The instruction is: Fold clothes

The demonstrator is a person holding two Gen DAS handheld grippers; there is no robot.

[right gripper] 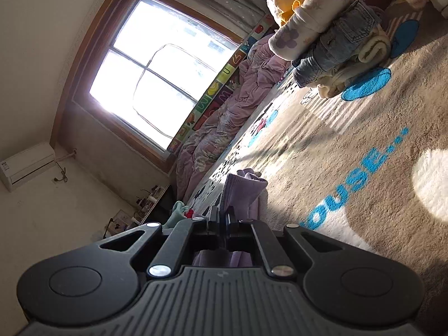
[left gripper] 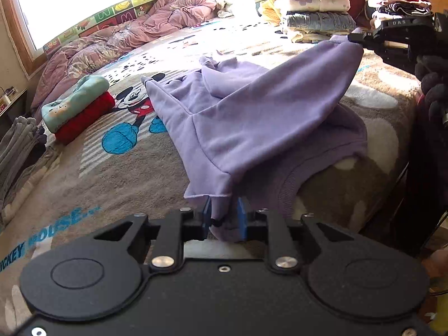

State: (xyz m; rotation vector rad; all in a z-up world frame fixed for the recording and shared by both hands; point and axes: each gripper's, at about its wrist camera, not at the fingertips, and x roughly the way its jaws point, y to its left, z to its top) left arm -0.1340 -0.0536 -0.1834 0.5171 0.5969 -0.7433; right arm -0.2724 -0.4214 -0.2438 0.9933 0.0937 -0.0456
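Nearest the left wrist camera, the left gripper (left gripper: 224, 219) has its 2 blue pads closed on a bunched bit of the lilac sweatshirt (left gripper: 252, 117), near its ribbed hem; the garment drapes across the Mickey Mouse blanket (left gripper: 112, 173), 1 part lifted toward the right gripper (left gripper: 353, 37), which pinches a far corner. That pinch looks shallow, so a hard pull could probably slip the cloth free. Folded clothes (left gripper: 78, 106) lie just beside, and a wide swing might topple them. From the right wrist camera, the right gripper (right gripper: 223, 217) shows jaws nearly shut on a thin lilac fold (right gripper: 242, 193), with the denim-topped stack (right gripper: 333, 47) well apart.
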